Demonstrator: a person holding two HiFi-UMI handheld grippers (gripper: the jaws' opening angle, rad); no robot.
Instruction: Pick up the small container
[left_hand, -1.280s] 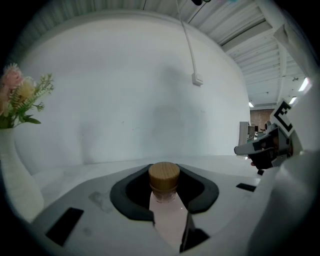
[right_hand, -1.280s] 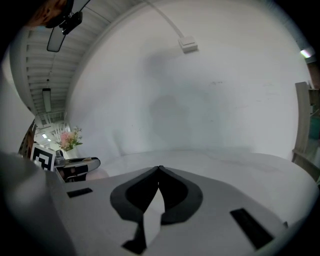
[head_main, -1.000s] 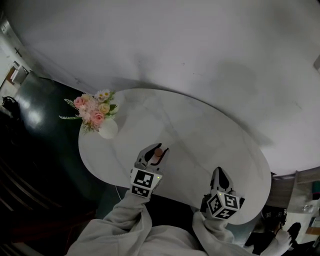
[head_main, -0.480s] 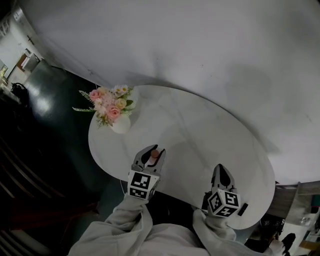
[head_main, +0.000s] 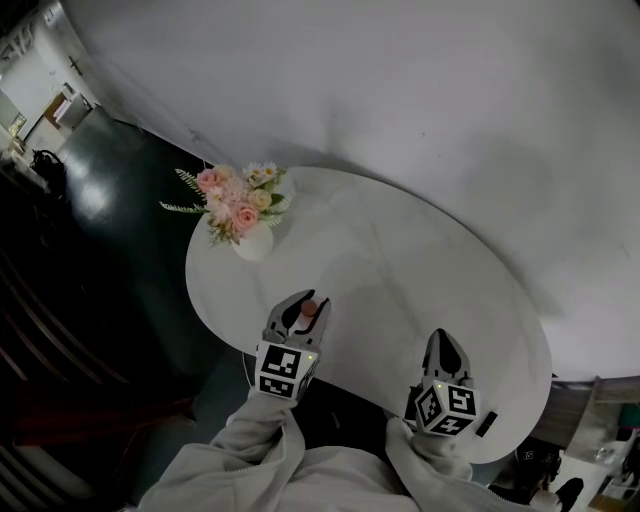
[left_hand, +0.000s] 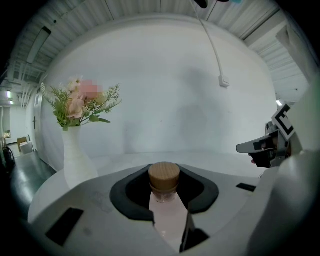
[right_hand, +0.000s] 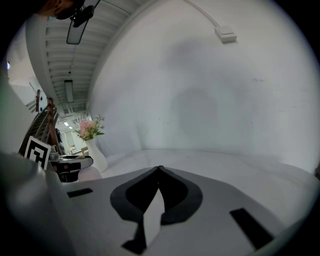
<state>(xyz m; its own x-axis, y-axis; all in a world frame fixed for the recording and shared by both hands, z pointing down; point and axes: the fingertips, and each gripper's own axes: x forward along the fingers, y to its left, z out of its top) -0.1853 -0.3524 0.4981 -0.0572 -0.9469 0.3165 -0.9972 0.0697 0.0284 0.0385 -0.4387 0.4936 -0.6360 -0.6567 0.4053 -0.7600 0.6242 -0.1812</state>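
The small container (left_hand: 164, 176) is a clear little bottle with a wooden cork lid. It stands upright between the jaws of my left gripper (left_hand: 164, 191), which is shut on its body. In the head view the container (head_main: 310, 309) and left gripper (head_main: 303, 301) hang over the near left edge of the white round table (head_main: 400, 250). My right gripper (head_main: 441, 341) is over the table's near right edge, jaws shut with their tips touching and nothing between them (right_hand: 159, 170).
A white vase of pink flowers (head_main: 250, 238) stands at the table's far left edge, also showing in the left gripper view (left_hand: 75, 160). A white curved wall rises behind the table. Dark floor lies to the left.
The head view has swung, so the table and vase sit further right in the picture. Both grippers keep their places, the left still shut on the bottle.
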